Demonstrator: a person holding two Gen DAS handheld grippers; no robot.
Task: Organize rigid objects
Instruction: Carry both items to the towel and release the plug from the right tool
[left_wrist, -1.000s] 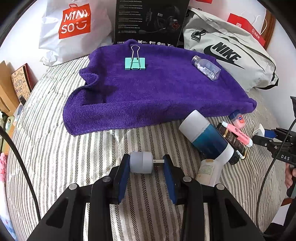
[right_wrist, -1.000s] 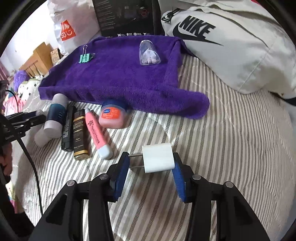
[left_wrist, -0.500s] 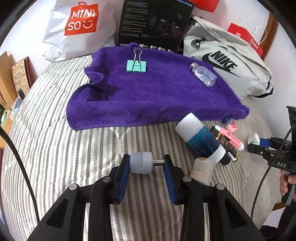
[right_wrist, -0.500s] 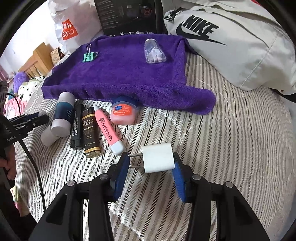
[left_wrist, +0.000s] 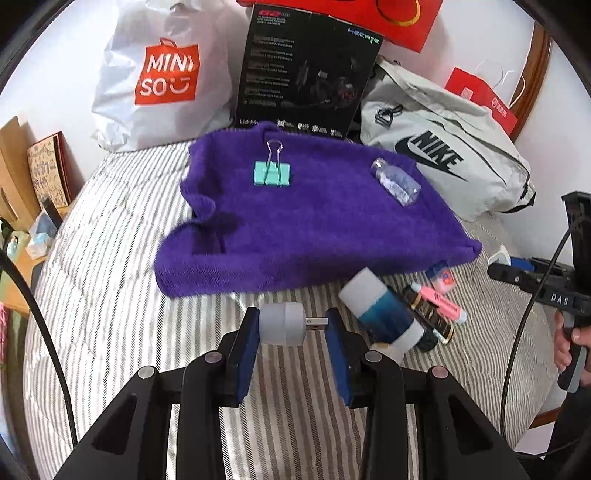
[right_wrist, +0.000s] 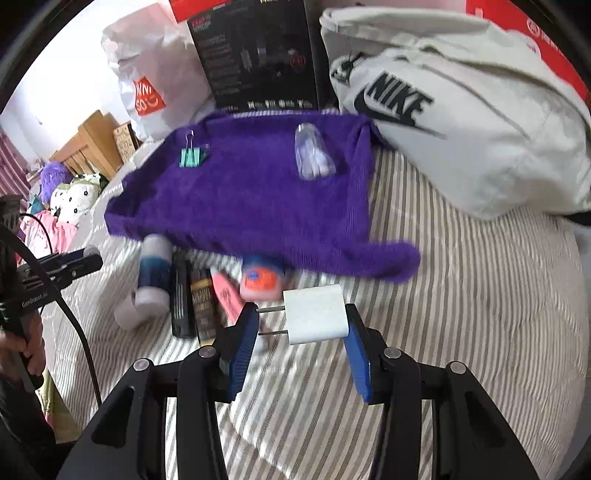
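Gripping a grey USB plug (left_wrist: 282, 324) in left gripper (left_wrist: 291, 328) fingers, right gripper (right_wrist: 301, 325) fingers clamping white charger (right_wrist: 316, 315)

A bed (left_wrist: 110, 280) covered in a quilted white-and-grey striped spread fills the room's middle. A plain white wall (left_wrist: 66, 55) rises behind it, brightly lit. Against the wall lean a white MINISO shopping bag (left_wrist: 162, 77), a black product box (left_wrist: 306, 74), a red box (left_wrist: 369, 14) and a pale grey Nike bag (left_wrist: 443, 147). A curved wooden frame (left_wrist: 532, 74) shows at the far right corner. To the left stands light wooden furniture (right_wrist: 88, 144), with soft toys (right_wrist: 74, 195) and pink cloth (right_wrist: 55, 229) heaped nearby.
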